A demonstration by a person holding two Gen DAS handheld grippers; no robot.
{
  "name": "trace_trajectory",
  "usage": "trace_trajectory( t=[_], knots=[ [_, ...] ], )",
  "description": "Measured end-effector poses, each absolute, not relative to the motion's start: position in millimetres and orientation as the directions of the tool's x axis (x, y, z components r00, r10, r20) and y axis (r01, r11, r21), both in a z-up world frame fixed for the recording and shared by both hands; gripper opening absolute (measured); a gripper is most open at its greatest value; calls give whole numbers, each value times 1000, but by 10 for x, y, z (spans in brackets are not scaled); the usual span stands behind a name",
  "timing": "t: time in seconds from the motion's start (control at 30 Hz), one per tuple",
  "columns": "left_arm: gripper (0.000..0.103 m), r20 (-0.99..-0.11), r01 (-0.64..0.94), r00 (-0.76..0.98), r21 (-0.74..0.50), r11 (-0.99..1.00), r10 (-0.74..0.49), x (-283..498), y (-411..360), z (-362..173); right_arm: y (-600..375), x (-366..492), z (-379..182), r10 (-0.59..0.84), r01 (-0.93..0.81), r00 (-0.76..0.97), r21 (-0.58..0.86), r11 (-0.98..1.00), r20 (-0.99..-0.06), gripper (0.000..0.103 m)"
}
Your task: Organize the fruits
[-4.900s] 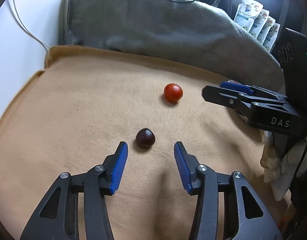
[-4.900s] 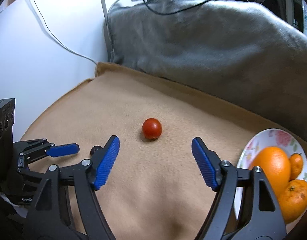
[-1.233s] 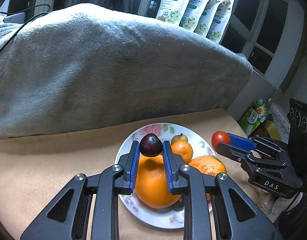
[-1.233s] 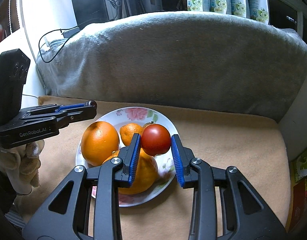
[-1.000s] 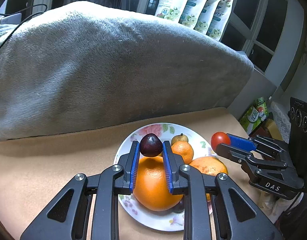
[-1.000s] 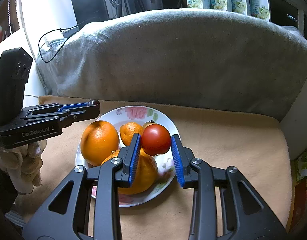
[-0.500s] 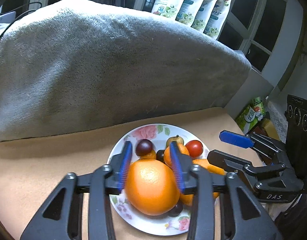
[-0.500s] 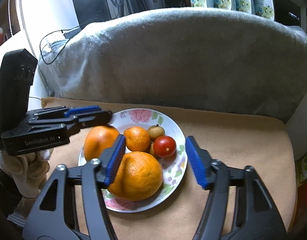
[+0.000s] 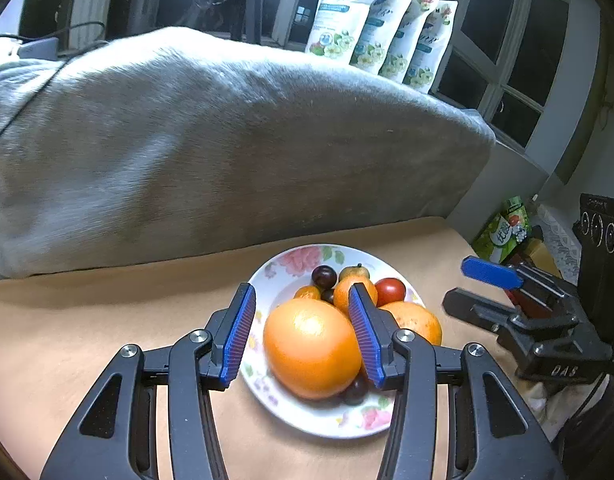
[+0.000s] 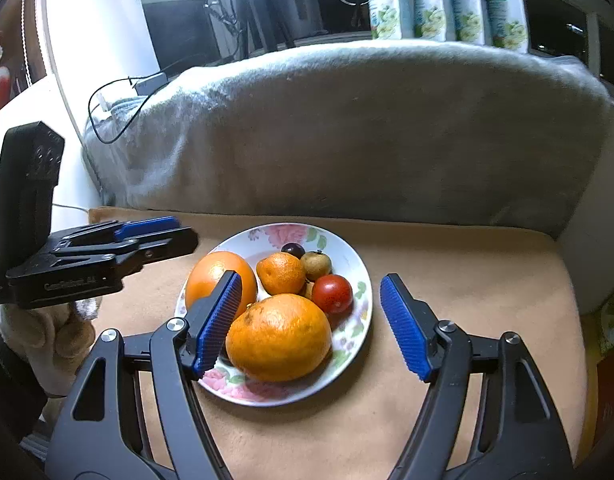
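Both grippers, left [image 9: 302, 330] and right [image 10: 310, 326], have just been opening, empty; tomato [image 10: 332, 293] and plum [image 9: 323, 276] lie on the plate [image 10: 347, 248].

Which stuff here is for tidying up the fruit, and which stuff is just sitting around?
For the job:
- flowered plate
- big oranges
- red tomato
- dark plum
- left tool and right tool, both open, with nothing gripped

Just lying about:
- grey blanket
- pouches on the sill
- cable and charger
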State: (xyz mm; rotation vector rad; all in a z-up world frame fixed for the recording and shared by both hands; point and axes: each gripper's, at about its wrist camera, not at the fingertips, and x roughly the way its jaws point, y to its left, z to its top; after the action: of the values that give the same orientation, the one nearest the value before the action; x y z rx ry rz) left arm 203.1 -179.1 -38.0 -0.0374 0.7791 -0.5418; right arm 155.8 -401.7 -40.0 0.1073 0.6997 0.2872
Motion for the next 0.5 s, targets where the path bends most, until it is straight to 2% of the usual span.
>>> trace_trajectory(
  t=[0.03,0.1,0.27,0.37,0.5],
  knots=[
    [53,-655,450,589,-221,865,-473,1989,-1772,-365,-4027,1521,-383,289,-218,733,190,957,-616,76],
    [58,-648,443,606,-206,873,-461,1886,-1719,-333,-4026,1444,-338,277,-208,746,183,961,-606,87],
    [62,-633,434,642,-164,886,-432,1630,-1656,-244,-3991,1209,-219,235,-188,780,141,972,-579,90],
    [66,-622,426,660,-151,892,-421,1482,-1598,-202,-3938,1078,-169,209,-181,796,105,978,-569,100],
    [71,-612,413,685,-123,903,-396,1286,-1528,-183,-3871,896,-121,179,-174,814,62,983,-552,102]
  ],
)
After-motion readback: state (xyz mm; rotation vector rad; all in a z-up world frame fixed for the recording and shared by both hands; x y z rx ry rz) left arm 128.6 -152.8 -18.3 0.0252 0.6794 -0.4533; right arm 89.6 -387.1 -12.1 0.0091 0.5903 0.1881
